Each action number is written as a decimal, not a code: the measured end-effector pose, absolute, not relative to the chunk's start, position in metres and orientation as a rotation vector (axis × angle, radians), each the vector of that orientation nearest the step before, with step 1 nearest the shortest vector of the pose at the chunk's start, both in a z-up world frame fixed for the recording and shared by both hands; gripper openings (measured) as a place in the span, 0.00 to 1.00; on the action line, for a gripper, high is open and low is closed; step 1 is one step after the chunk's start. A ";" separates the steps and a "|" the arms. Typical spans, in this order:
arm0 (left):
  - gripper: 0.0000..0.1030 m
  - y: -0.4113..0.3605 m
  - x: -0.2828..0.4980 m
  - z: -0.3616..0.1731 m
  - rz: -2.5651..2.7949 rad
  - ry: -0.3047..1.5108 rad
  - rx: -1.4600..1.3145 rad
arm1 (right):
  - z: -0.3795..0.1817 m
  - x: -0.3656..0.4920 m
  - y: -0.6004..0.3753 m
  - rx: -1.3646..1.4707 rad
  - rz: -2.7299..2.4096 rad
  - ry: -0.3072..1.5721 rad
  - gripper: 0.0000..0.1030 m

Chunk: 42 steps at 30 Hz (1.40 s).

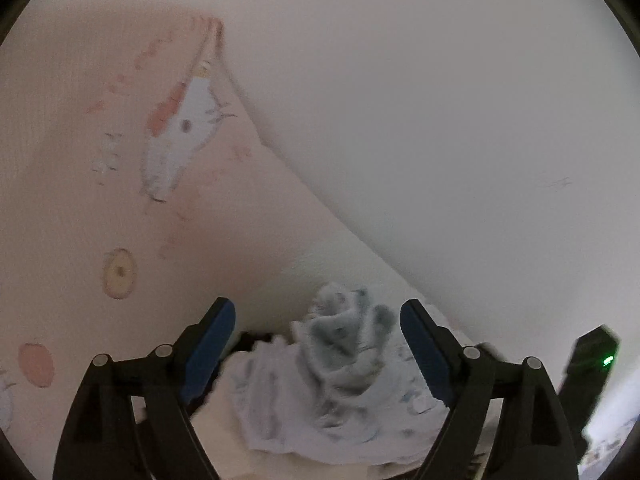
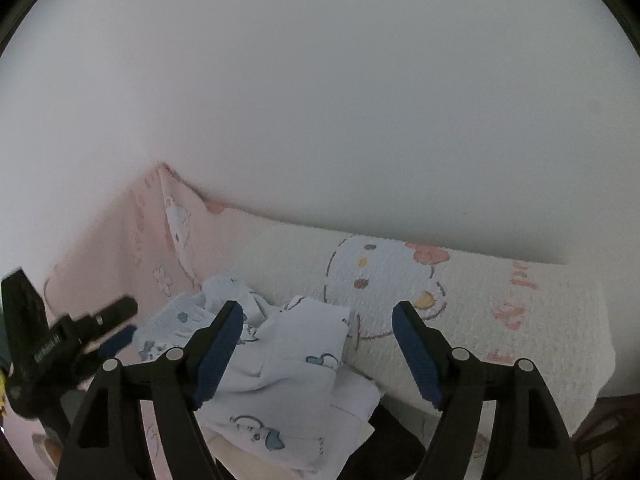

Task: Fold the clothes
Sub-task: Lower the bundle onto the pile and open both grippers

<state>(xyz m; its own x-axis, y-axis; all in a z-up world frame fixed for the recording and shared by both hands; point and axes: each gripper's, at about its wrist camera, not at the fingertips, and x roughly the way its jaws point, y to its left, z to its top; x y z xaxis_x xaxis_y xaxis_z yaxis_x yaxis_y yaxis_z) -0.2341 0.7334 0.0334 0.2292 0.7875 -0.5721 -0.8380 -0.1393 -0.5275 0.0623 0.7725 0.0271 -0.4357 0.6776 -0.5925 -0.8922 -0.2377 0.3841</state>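
A pale blue-white printed garment [image 1: 340, 380] lies crumpled on a stack of folded clothes, below and between the blue pads of my left gripper [image 1: 318, 312]. That gripper stands open and the pads touch no cloth. In the right wrist view the same garment [image 2: 288, 364] shows small cartoon prints. My right gripper [image 2: 318, 314] is open above it with nothing pinched. The left gripper [image 2: 116, 332] appears at the left edge of that view, blurred. The right gripper [image 1: 592, 360] shows as a dark body with a green light in the left wrist view.
A pink cartoon-print blanket [image 1: 120, 200] covers the left side, and a cream textured one with a cat face [image 2: 400, 276] lies behind the pile. A dark garment [image 2: 388, 440] sits under the pale one. A plain white wall [image 2: 320, 100] rises close behind.
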 end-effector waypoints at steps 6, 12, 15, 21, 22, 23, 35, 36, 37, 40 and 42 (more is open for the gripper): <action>0.81 0.758 -0.228 0.028 1.404 0.089 -0.983 | 0.009 0.049 0.774 -0.469 1.865 0.813 0.68; 0.50 0.746 -0.246 -0.022 1.487 0.183 -1.061 | -0.015 0.049 0.765 -0.521 1.819 0.903 0.61; 0.48 0.730 -0.258 -0.034 1.595 0.221 -1.054 | -0.022 0.047 0.747 -0.520 1.821 0.866 0.61; 0.42 0.703 -0.284 -0.057 1.544 0.083 -1.179 | -0.028 0.055 0.729 -0.473 1.805 0.798 0.61; 0.42 0.695 -0.281 -0.050 1.562 0.084 -1.134 | -0.026 0.058 0.726 -0.455 1.817 0.787 0.61; 0.42 0.689 -0.278 -0.043 1.577 0.088 -1.094 | -0.023 0.060 0.722 -0.435 1.828 0.766 0.61; 0.83 0.616 -0.254 0.003 1.512 -0.212 -1.045 | 0.030 0.068 0.670 -0.333 1.897 0.654 0.80; 0.83 0.608 -0.251 0.006 1.515 -0.209 -1.062 | 0.035 0.066 0.665 -0.349 1.898 0.651 0.80; 0.83 0.599 -0.247 0.007 1.523 -0.199 -1.072 | 0.038 0.061 0.663 -0.360 1.902 0.649 0.80; 0.83 0.577 -0.237 0.005 1.572 -0.162 -1.079 | 0.047 0.051 0.648 -0.386 1.900 0.652 0.80; 0.83 0.561 -0.229 0.002 1.599 -0.152 -1.085 | 0.055 0.050 0.632 -0.415 1.888 0.654 0.81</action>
<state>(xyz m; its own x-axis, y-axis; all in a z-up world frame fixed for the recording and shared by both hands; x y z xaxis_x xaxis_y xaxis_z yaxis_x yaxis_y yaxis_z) -0.2295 0.5613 0.0019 0.0669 0.8295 -0.5544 -0.7106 -0.3505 -0.6101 0.0503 0.6318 0.0548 -0.3929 0.7300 -0.5592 -0.9195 -0.3038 0.2495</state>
